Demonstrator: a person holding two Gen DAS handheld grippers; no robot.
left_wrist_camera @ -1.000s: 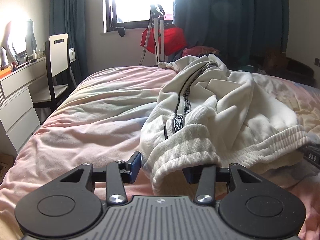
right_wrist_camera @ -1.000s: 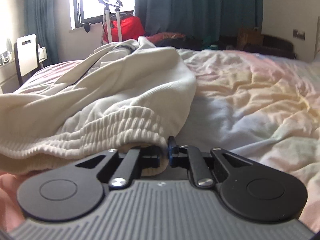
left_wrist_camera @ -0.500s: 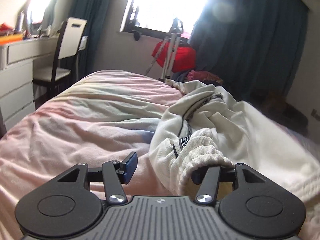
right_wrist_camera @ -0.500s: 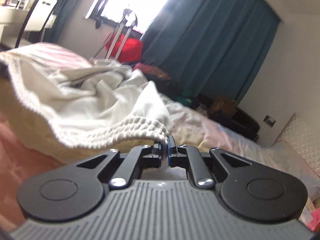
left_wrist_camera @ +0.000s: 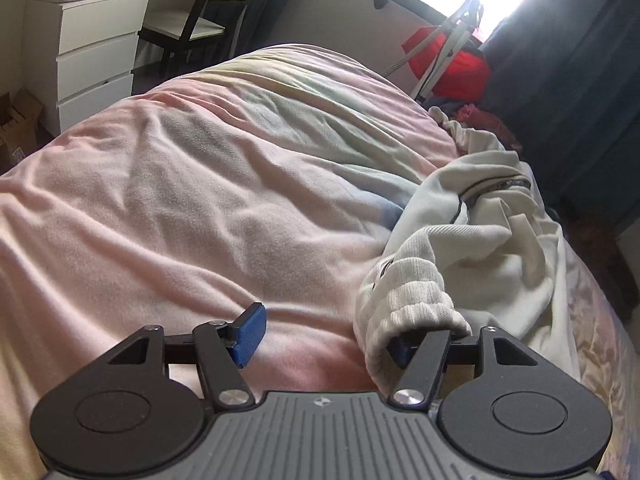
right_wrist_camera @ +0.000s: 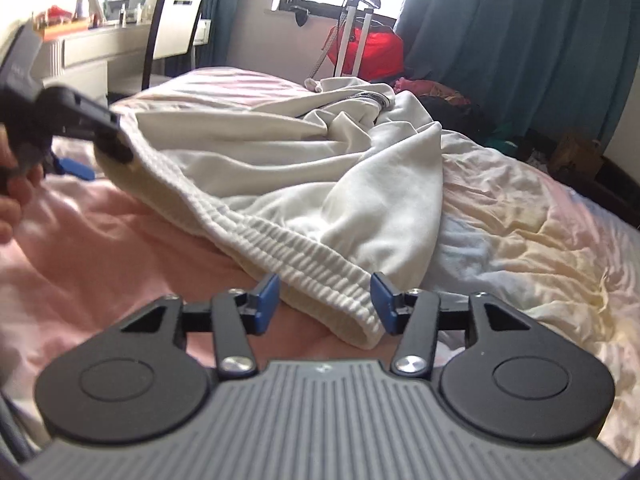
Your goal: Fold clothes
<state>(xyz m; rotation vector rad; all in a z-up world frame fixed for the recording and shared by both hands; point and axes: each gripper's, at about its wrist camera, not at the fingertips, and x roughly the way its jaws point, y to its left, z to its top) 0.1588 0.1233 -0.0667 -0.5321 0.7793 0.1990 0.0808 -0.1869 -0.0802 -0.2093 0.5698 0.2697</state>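
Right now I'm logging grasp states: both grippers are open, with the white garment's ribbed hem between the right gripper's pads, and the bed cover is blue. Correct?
One detail is wrong: the bed cover is mostly pink, not blue, as the left wrist view shows. The rest holds: the left gripper and right gripper are open, and the white garment has its ribbed hem between the right gripper's pads.

Ribbed white cloth garment (right_wrist_camera: 312, 184), matt.

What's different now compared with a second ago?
The right gripper has opened and let go of the white garment's ribbed waistband, which it had pinched shut. The left gripper stays open, the waistband draped over one finger. The garment remains on the bed.
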